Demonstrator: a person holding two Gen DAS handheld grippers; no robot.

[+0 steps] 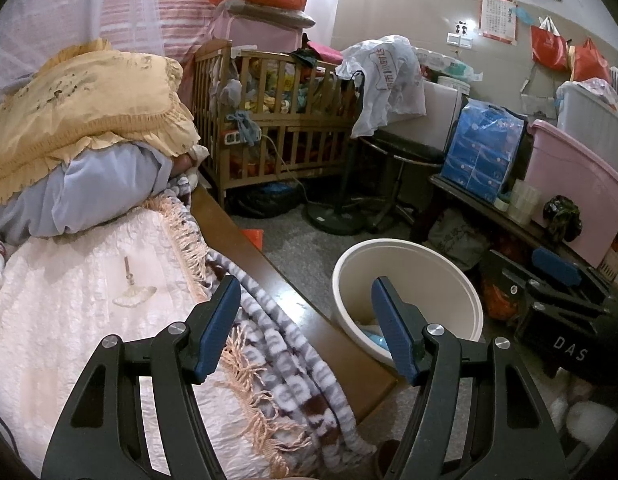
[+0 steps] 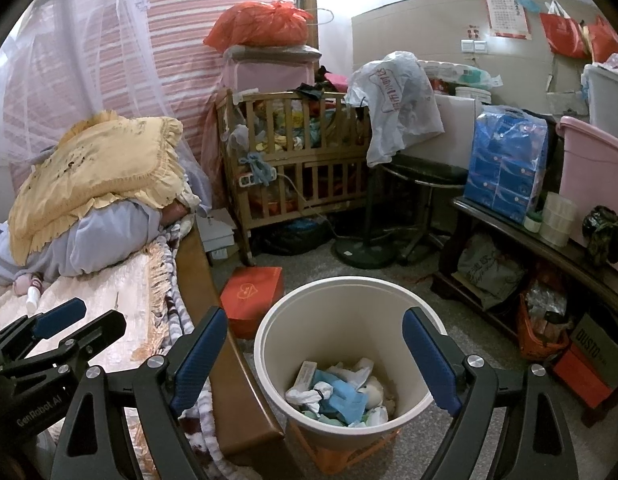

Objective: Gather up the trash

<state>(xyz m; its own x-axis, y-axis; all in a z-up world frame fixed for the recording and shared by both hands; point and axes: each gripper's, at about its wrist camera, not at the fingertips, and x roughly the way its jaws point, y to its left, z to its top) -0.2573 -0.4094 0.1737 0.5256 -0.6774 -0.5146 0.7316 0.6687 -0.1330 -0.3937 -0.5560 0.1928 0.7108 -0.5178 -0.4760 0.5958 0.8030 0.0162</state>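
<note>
The trash bin [image 2: 349,356] is a round, cream-white bucket with smooth sides and a wide open top. It stands on the grey floor right beside the wooden edge of the bed [image 2: 197,264]. An orange crate shows under its bottom edge.

Inside the bin lies a small heap of trash [image 2: 337,396]. There are white crumpled papers, a blue face mask, a little flat box and something round and pale. The heap only covers the bottom.

The right gripper [image 2: 315,346] hangs over the bin. Its two blue fingers stand wide apart, one on each side of the bin's opening, and nothing is between them.

The left gripper [image 1: 305,312] is over the bed's edge, next to the bin [image 1: 409,280]. Its blue fingers are apart too, and they hold nothing. Under it is a fuzzy brown and white blanket [image 1: 293,360] with tassels.

Behind the bin sits a flat orange box [image 2: 251,294] on the floor. Farther behind the bin stands a wooden crib [image 2: 293,152] full of clothes.
</note>
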